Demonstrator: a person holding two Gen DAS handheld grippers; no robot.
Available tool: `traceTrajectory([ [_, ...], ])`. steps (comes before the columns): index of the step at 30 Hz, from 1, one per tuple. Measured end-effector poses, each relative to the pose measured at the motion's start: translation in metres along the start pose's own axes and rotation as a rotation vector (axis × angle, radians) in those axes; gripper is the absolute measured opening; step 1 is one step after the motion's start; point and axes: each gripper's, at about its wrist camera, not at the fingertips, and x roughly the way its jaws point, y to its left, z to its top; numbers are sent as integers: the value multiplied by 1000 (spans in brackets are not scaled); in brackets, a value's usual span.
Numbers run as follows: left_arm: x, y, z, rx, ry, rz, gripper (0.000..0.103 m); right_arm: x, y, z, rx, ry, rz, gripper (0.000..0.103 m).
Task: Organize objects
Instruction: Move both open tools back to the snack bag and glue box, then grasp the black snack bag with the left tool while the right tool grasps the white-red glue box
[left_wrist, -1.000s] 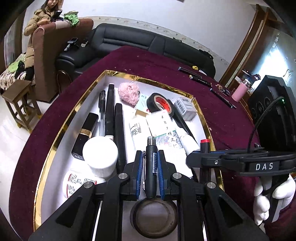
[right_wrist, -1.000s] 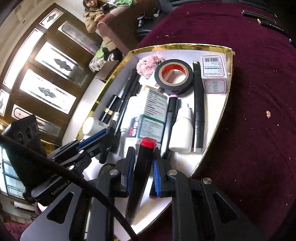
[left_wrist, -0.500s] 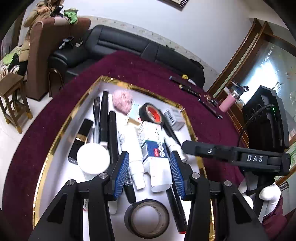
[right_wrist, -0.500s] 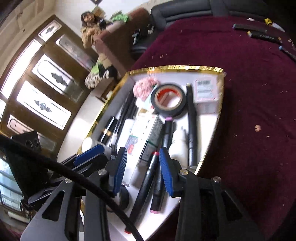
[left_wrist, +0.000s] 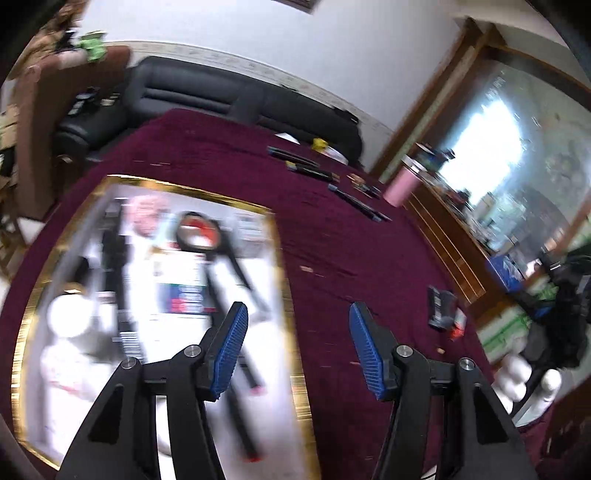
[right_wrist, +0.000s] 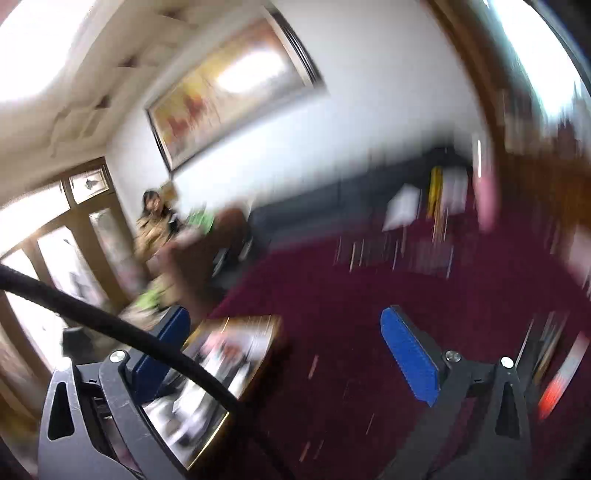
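**Both grippers empty, next pick to be lined up**

Left gripper (left_wrist: 295, 347) jaws opening, nothing btwn them; right gripper (right_wrist: 284, 354) jaws opening wide, also empty. Gold-rimmed white rectangular tray (left_wrist: 288, 295) is full of pens, tubes, tape. Loose dark pens (left_wrist: 314, 171) lie beyond tray on maroon tablecloth (left_wrist: 369, 266). Approach is best slowed & squared to one pen. Ample bare cloth right of tray; table edge near.

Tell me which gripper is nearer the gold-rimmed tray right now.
Left. The left gripper hangs open and empty over the gold-rimmed tray's right edge. The right gripper, jaws opening and empty, points over the maroon cloth, with the tray low at its left.
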Motion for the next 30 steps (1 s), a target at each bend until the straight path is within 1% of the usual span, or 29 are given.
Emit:
traceTrajectory([
  [1, 8, -16, 1, 23, 18, -17, 51, 11, -26, -4, 115, 110, 30, 101],
  [2, 15, -28, 1, 47, 32, -30, 51, 17, -48, -11, 206, 165, 34, 97],
  [3, 23, -46, 0, 84, 52, -38, 51, 18, -74, -19, 288, 190, 14, 96],
  [5, 38, -78, -1, 157, 86, -45, 51, 8, -103, -26, 354, 172, -38, 96],
  [8, 62, -123, -6, 255, 129, -60, 51, -28, -147, -30, 441, 86, -119, 96],
  [9, 71, -136, -6, 281, 140, -62, 51, -41, -156, -28, 449, 60, -153, 96],
  [10, 80, -148, -7, 303, 153, -67, 51, -61, -168, -28, 453, 19, -208, 96],
  [13, 119, -188, -7, 355, 197, -89, 51, -101, -190, -32, 488, -64, -303, 96],
  [15, 146, -211, -6, 377, 225, -83, 51, -120, -201, -33, 508, -82, -326, 96],
  [17, 177, -240, -7, 434, 248, -70, 51, -134, -214, -36, 523, -89, -362, 96],
  [19, 197, -262, -11, 489, 267, -70, 51, -138, -223, -39, 538, -82, -373, 96],
  [22, 227, -285, -13, 560, 273, -35, 51, -141, -228, -46, 543, -69, -383, 96],
  [24, 237, -293, -17, 585, 272, -21, 51, -141, -229, -49, 539, -63, -395, 96],
  [26, 248, -300, -21, 608, 271, 9, 51, -140, -229, -53, 538, -58, -397, 96],
  [30, 264, -304, -25, 611, 270, 46, 51, -138, -235, -60, 537, -45, -398, 96],
])
